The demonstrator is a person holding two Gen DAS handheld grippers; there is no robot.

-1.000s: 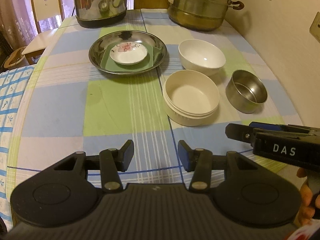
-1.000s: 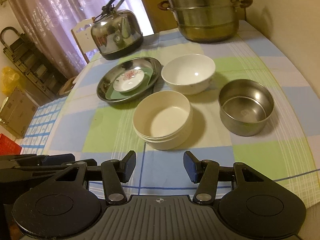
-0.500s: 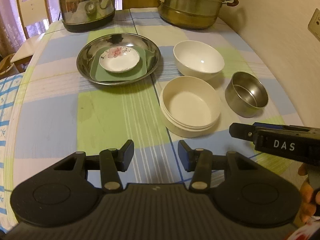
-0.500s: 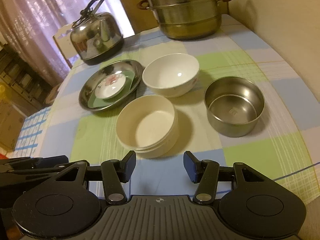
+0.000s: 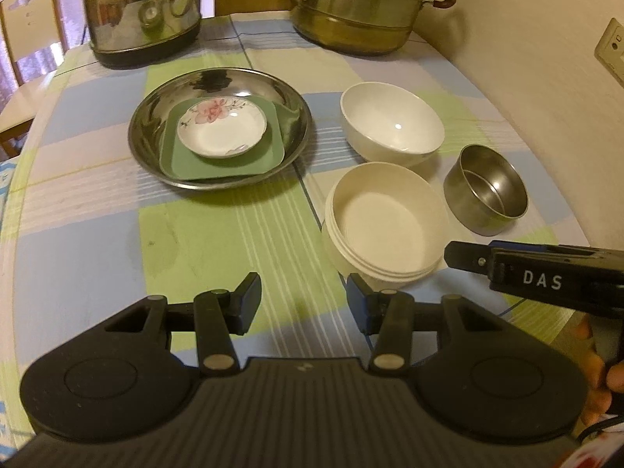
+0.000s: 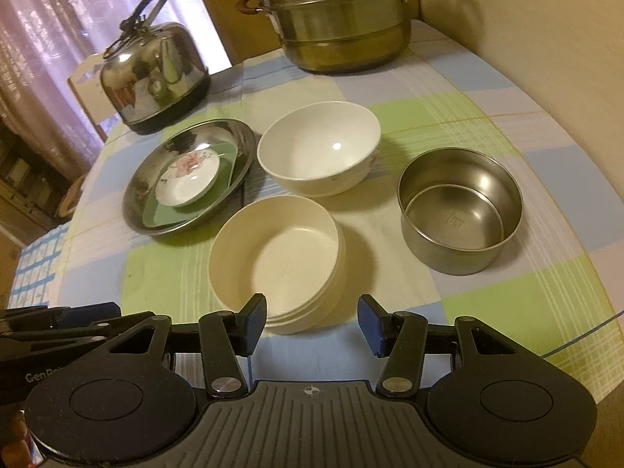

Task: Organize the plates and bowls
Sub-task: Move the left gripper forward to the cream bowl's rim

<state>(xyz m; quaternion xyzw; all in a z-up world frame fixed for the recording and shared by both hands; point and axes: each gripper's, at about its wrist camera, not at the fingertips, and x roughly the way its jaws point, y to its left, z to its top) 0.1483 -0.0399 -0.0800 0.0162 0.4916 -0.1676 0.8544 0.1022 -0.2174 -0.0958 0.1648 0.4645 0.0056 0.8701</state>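
Note:
A steel plate (image 5: 218, 89) (image 6: 156, 171) holds a green square plate (image 5: 273, 152) (image 6: 230, 163) with a small flowered dish (image 5: 222, 132) (image 6: 187, 183) on top. To its right stand a white bowl (image 5: 392, 124) (image 6: 318, 148), a cream bowl (image 5: 384, 218) (image 6: 277, 249) and a steel bowl (image 5: 487, 195) (image 6: 460, 206). My left gripper (image 5: 302, 304) is open above the cloth, left of the cream bowl. My right gripper (image 6: 312, 323) is open at the near side of the cream bowl, nothing between its fingers.
The checked tablecloth (image 5: 97, 241) (image 6: 487, 296) covers a table against a wall at the right. A steel kettle (image 5: 140, 11) (image 6: 156, 74) and a stacked steamer pot (image 5: 362, 4) (image 6: 343, 19) stand at the back. A chair (image 5: 27, 39) stands beyond the far left corner.
Both grippers have moved forward toward the dishes, which now look larger and nearer. The right gripper's fingers have come up to the cream bowl's near rim. Both stay equally open.

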